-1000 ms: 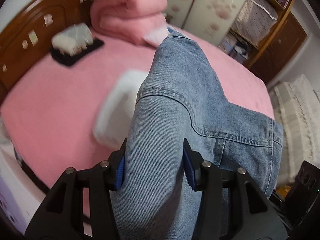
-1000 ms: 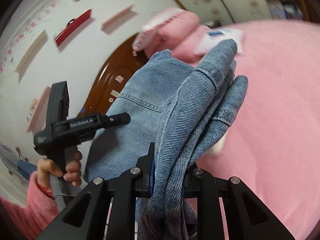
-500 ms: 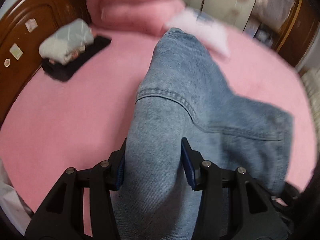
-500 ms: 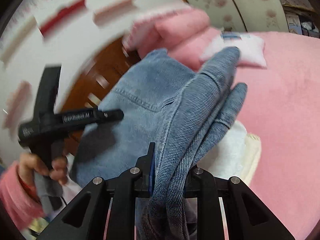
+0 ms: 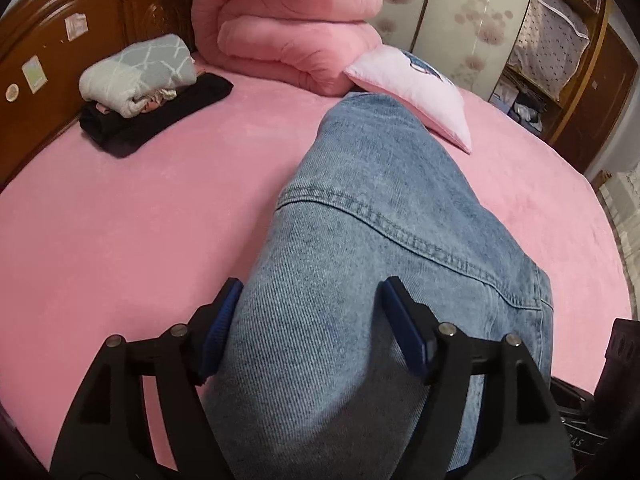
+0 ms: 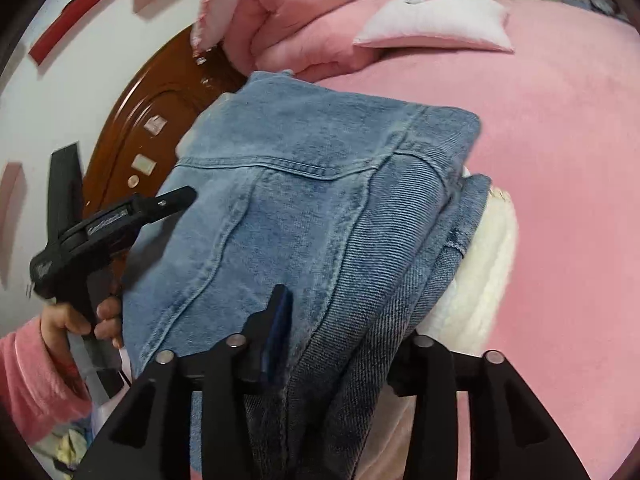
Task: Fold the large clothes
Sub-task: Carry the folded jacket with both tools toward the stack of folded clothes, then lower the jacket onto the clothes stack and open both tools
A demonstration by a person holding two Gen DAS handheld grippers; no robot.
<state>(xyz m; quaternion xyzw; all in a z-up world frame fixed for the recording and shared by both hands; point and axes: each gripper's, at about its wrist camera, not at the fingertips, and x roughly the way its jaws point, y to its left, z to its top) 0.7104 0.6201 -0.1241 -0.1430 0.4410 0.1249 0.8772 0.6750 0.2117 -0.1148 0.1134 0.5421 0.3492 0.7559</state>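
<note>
A folded blue denim jacket point(image 5: 380, 220) with white fleece lining point(image 6: 476, 280) is held over the pink bed point(image 5: 120, 220). My left gripper point(image 5: 312, 316) has its jaws wide apart with a thick fold of the denim between the blue pads. My right gripper point(image 6: 344, 320) has its jaws spread around the jacket's point(image 6: 320, 184) thick folded edge; its right finger is hidden by cloth. The left gripper also shows in the right wrist view point(image 6: 120, 216), held in a hand at the jacket's left side.
A rolled pink quilt point(image 5: 288, 28) and a pale pink pillow point(image 5: 416, 88) lie at the head of the bed. A grey-white bundle on black clothes point(image 5: 148, 92) lies by the wooden headboard point(image 5: 48, 52). Wardrobe and shelves point(image 5: 552, 40) stand at the far right.
Both grippers have opened wider on the denim. The jacket has dropped lower and flatter toward the bed, and both views have swung down over the bed.
</note>
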